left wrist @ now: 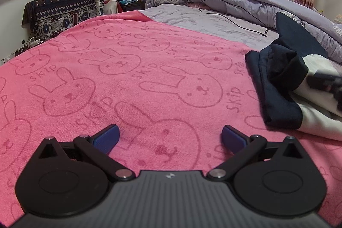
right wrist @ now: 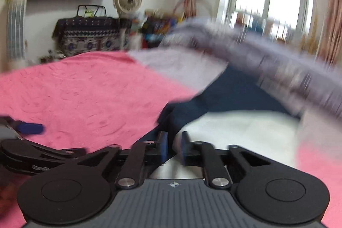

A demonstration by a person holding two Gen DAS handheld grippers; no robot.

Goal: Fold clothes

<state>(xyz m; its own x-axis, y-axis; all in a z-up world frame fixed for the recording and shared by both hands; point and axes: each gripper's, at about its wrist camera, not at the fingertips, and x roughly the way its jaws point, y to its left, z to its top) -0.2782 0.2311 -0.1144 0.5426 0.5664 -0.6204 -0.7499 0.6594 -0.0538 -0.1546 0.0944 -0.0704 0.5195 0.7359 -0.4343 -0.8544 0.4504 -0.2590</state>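
The navy-and-white garment [left wrist: 284, 87] lies crumpled at the right edge of the pink rabbit-print towel [left wrist: 119, 69] spread on the bed. The left gripper [left wrist: 170, 138] hovers above the towel with fingers wide apart and empty. The right gripper [right wrist: 174, 145] has its blue pads [right wrist: 164, 145] narrowly apart around a navy fold; blur hides whether they pinch it.

"skip" repeated beside bunny outlines across pink towel [left wrist: 119, 69]; no other lettering legible.

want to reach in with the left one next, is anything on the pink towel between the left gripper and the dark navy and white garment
Nothing visible. The open left gripper faces bare pink bunny-print towel up to the crumpled navy and white garment on its right.
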